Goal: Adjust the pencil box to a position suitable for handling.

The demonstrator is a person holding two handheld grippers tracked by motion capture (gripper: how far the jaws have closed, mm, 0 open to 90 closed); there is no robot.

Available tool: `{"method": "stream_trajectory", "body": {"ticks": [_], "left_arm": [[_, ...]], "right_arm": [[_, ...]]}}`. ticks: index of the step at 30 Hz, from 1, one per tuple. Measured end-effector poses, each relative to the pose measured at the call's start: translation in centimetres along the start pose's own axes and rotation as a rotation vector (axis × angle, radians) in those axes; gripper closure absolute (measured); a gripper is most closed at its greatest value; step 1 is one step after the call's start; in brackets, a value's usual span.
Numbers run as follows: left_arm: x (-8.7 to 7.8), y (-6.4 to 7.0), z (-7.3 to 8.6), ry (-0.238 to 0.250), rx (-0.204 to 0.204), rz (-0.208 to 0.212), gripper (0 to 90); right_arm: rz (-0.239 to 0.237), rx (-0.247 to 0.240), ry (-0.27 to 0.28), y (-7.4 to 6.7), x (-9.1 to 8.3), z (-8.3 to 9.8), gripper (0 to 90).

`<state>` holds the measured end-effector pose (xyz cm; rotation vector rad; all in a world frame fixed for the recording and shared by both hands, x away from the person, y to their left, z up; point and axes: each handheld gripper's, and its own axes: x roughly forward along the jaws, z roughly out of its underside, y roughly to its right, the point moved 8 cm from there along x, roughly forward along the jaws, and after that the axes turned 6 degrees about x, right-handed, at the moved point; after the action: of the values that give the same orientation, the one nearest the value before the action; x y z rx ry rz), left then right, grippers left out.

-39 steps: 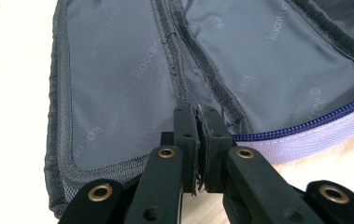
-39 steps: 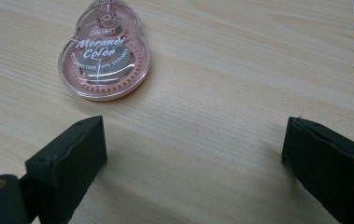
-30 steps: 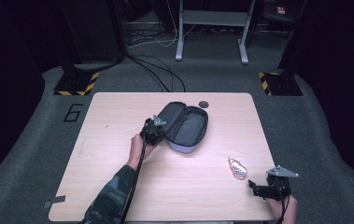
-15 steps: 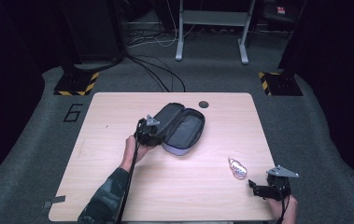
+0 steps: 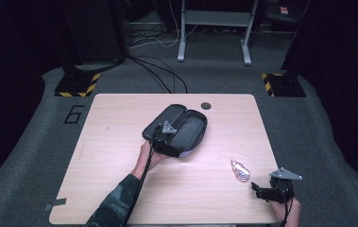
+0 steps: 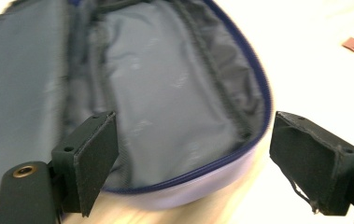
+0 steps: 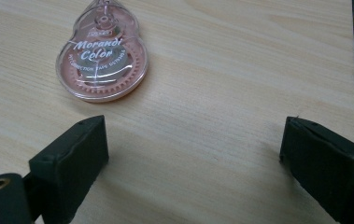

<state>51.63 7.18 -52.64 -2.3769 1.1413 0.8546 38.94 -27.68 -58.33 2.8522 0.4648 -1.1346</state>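
Table (image 5: 120, 189) was light wood-grain laminate w/ rounded corners and a small dark round hole (image 5: 206, 105) near the far edge. Mid-table lay a zip case (image 5: 186, 130), oval, soft fabric, unzipped and spread flat; in the left gripper view the lining looked grey and slightly wrinkled, w/ a dark zipper track and a blue-purple trim along the rim. Inside the case nothing could be made out besides the lining; view was blurred. Nr the right front of the table, well apart from the case, lay a correction-tape dispenser (image 7: 102, 56): clear pinkish plastic, pear-shaped, toothed wheel visible inside, white lettering "Morandi Color" on top. Left gripper (image 6: 188, 158) sat at the case's near end, jaws wide apart, one black padded jaw over the lining, the other outside the rim over the table; the case edge ran between them, and whether either pad touched it could not be told. Right gripper (image 7: 193, 158) was at the table's front right corner, jaws wide apart, holding nothing, w/ the dispenser just beyond its left jaw, bare wood between the pads.
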Motion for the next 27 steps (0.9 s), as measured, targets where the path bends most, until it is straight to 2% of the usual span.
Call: {"method": "stream_trajectory", "body": {"ticks": [3,5,6,11,15,17,20,22,27], "left_arm": [[0.7,1.1,-0.2,-0.016,0.018,0.018,16.3],[1.0,1.6,-0.4,-0.016,0.035,0.029,19.7],[1.2,1.8,-0.6,-0.010,0.049,0.033,26.8],[2.0,3.1,-1.1,-0.003,0.081,0.052,49.8],[2.7,3.8,-1.1,-0.016,0.109,0.051,60.4],[3.0,4.0,-0.9,-0.035,0.111,0.050,69.6],[3.2,4.0,-0.7,-0.034,0.117,0.029,78.7],[3.3,4.0,-0.5,-0.035,0.117,0.036,84.0],[3.2,4.2,-0.1,-0.039,0.128,0.041,87.6]], "right_arm": [[0.000,0.001,0.000,0.0,0.0,0.0,7.3],[0.000,0.001,0.000,0.0,0.0,0.0,7.4],[0.000,0.000,0.000,0.0,0.0,0.0,7.3],[0.000,0.003,-0.001,0.0,0.0,0.0,7.3],[0.001,0.004,-0.001,0.0,0.0,0.0,7.4],[0.000,0.002,0.000,0.0,0.0,0.0,7.3],[0.001,0.004,0.000,0.0,0.0,0.0,7.4],[0.001,0.004,0.000,0.0,0.0,0.0,7.4],[0.001,0.004,-0.001,0.0,0.0,0.0,7.4]]}}
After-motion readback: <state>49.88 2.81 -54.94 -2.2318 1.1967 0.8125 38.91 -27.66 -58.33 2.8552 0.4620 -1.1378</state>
